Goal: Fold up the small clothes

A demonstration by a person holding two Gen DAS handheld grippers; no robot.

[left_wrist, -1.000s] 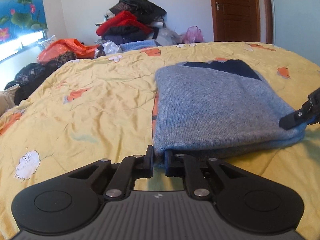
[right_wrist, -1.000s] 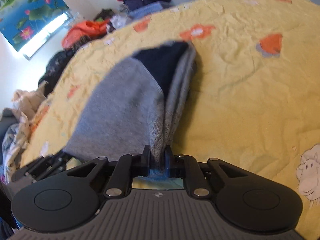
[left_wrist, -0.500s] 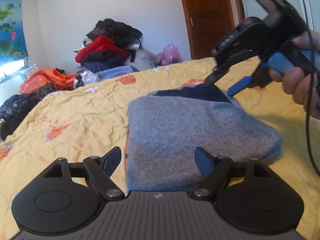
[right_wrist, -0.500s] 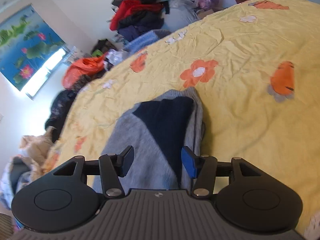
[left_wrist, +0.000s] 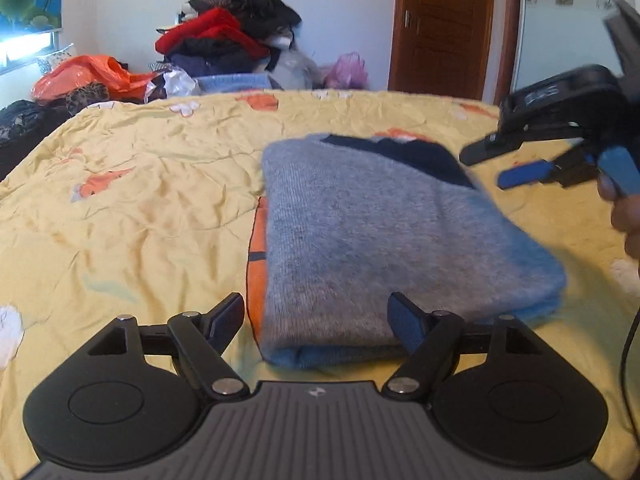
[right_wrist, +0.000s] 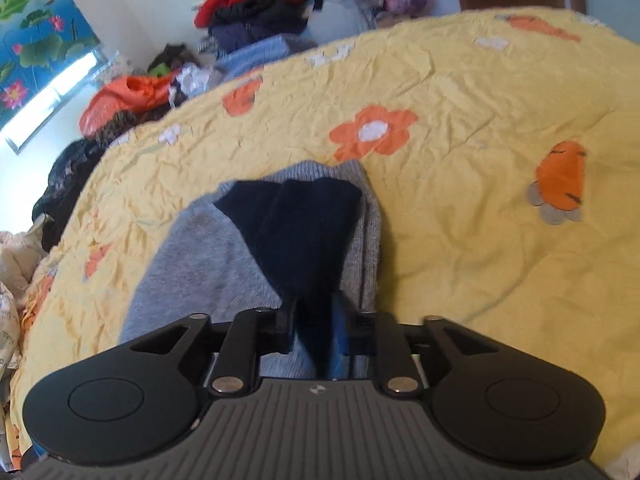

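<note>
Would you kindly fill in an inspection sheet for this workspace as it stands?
Surface: yellow bedspread with orange prints, wrinkled.
Job's things: grey sweater with a navy patch, folded, lying flat.
Clutter: clothes pile and orange bag beyond the bed.
Grippers: left tongs open over the sweater's near edge; right tongs open, held above its far corner.
Cables: black cable at the right edge.
Surroundings: brown door, white walls, lotus picture.
</note>
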